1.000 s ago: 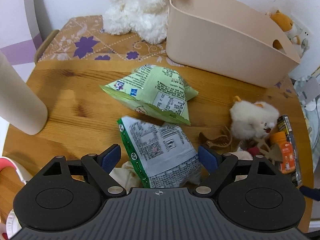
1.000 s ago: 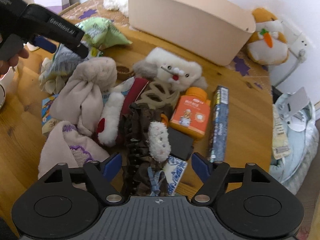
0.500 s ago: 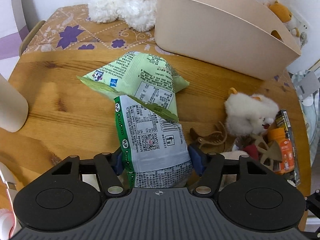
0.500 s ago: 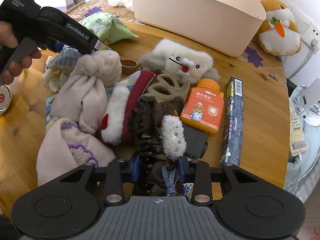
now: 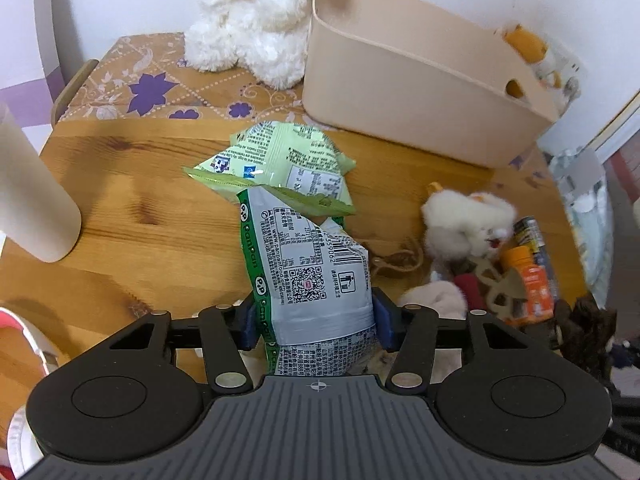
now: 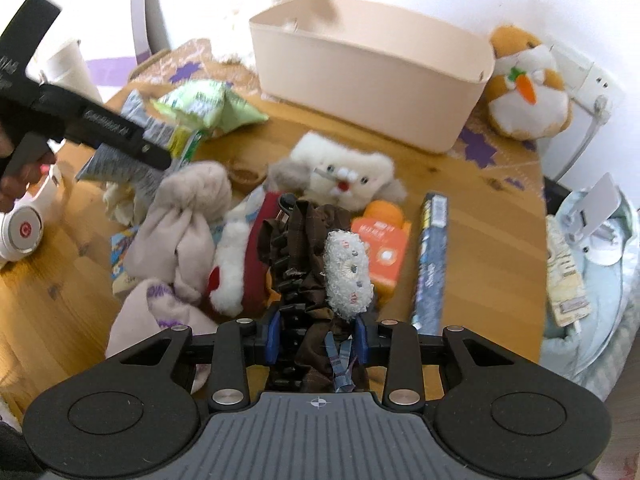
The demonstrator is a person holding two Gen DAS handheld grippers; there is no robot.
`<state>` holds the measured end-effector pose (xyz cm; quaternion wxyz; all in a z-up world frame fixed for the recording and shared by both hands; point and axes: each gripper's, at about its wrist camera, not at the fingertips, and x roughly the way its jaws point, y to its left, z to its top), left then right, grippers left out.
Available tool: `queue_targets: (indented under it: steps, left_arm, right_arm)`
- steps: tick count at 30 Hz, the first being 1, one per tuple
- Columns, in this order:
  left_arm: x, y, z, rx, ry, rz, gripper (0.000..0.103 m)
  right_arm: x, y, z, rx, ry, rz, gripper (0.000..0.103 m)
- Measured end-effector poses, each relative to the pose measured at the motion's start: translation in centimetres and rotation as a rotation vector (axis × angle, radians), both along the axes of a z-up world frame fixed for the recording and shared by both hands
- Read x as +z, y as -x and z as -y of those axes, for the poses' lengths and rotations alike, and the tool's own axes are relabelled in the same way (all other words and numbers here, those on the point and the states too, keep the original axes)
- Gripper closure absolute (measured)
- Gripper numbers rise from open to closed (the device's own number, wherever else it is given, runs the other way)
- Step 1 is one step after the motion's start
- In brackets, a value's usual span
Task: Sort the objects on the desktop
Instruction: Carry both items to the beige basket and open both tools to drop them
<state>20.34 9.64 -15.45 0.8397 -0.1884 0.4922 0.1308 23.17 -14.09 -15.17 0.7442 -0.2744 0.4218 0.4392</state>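
Note:
My left gripper (image 5: 314, 320) has a grey and green snack bag (image 5: 308, 272) between its blue pads. Its jaws are still closing and squeeze the bag's lower end, which is off the wooden table (image 5: 132, 216). A light green snack bag (image 5: 280, 168) lies just beyond it. In the right wrist view my right gripper (image 6: 316, 334) is shut on a brown ruffled hair band (image 6: 296, 240) with a white fuzzy clip (image 6: 346, 276) on it, held above the pile. The beige bin (image 6: 360, 80) stands at the back.
Below the right gripper lie beige socks (image 6: 184, 216), a white plush face (image 6: 344, 172), an orange bottle (image 6: 384, 256) and a dark blue box (image 6: 432, 256). A beige cup (image 5: 32, 200) stands at the left, white headphones (image 6: 24, 232) beside it, and a hamster plush (image 6: 524, 88) right of the bin.
Both grippers went from open to closed. The left one took the grey snack bag and raised it; the right one took the brown hair band and lifted it off the pile.

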Motion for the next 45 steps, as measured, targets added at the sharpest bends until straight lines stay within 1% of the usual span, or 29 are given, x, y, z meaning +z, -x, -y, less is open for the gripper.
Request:
queue_targets:
  steps: [7,11,14,19,22,26,31,35,37,42,44,45]
  left_arm:
    - [2.9,1.0,-0.2,0.007,-0.018,0.059,0.049]
    - [5.0,-0.1,-0.9,0.014,-0.044,0.111,0.049]
    - [7.0,-1.6,-1.1,0.011,-0.084,0.158,0.049]
    - [10.1,-5.2,-1.0,-0.022,-0.158,0.246,0.049]
    - [11.3,-8.0,-0.7,-0.041,-0.198,0.272,0.049]
    - [12.1,-11.3,-0.3,-0.059,-0.208,0.295,0.049]
    - [11.4,-15.4,0.2,-0.055,-0.217,0.286,0.049]
    - [10.0,-18.8,0.2,-0.027,-0.210,0.250,0.049]
    - [9.0,-20.1,0.1,-0.015,-0.210,0.229,0.049]
    - [6.0,-22.4,0.1,-0.004,-0.226,0.158,0.049]
    - [4.9,-22.9,0.1,0.002,-0.217,0.130,0.049]
    - [4.5,-23.1,0.0,0.005,-0.200,0.116,0.049]
  right_arm:
    - [2.9,-1.7,-0.1,0.002,-0.060,0.063,0.070]
    - [4.4,-3.6,-0.9,0.005,-0.096,0.110,0.070]
    - [5.6,-5.1,-1.9,0.013,-0.120,0.149,0.070]
    - [7.4,-7.6,-4.4,0.065,-0.138,0.235,0.070]
    - [8.2,-9.3,-6.1,0.086,-0.150,0.275,0.070]
    - [9.1,-12.0,-8.2,0.090,-0.176,0.320,0.070]
    - [9.4,-15.5,-11.0,0.085,-0.201,0.367,0.070]
    - [8.8,-17.8,-13.1,0.078,-0.214,0.372,0.070]
    - [8.0,-18.5,-14.0,0.078,-0.209,0.368,0.070]
    - [5.1,-19.8,-15.7,0.072,-0.180,0.322,0.070]
    - [4.1,-20.2,-16.1,0.068,-0.166,0.303,0.070]
    - [3.7,-20.4,-16.3,0.067,-0.159,0.296,0.070]
